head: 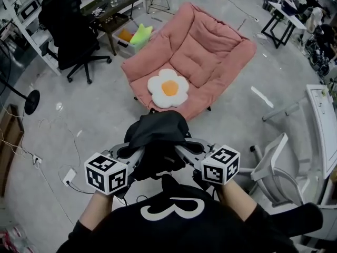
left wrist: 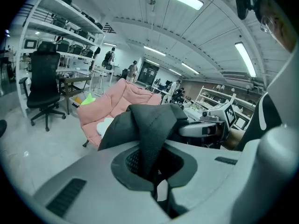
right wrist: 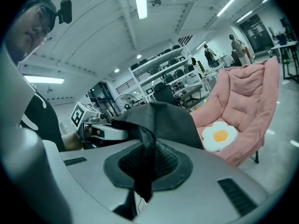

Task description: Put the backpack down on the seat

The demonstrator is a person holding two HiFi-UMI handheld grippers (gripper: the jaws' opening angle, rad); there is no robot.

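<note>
Taking up most of the head view, the grey floor (head: 105, 104) is seen with cables trailing along the lower left. Next biggest, the pink padded seat (head: 210, 46) is parked in the upper middle of the frame, opened out and facing down-frame. A black office chair (head: 71, 30) is stood in the upper left, well apart from the seat.

The backpack (head: 158, 136), black and bunched up, is held up in the lower middle of the frame, just below the seat's front edge. It's carried between the two grippers and hasn't been set down on the cushioning yet.

A white flower-shaped cushion (head: 167, 88) with an orange centre is laid on the front part of the seat, just above the backpack in frame.

Smaller stuff: the left gripper (head: 138, 154) is tucked into the backpack's left side. In the left gripper view its jaws are clamped nearly together on a black webbing strap (left wrist: 152, 129) of the backpack. The right gripper (head: 181, 151) is dug into the other side, its jaws pinched on a fold of the backpack's black fabric, with only a narrow gap left between them.
</note>
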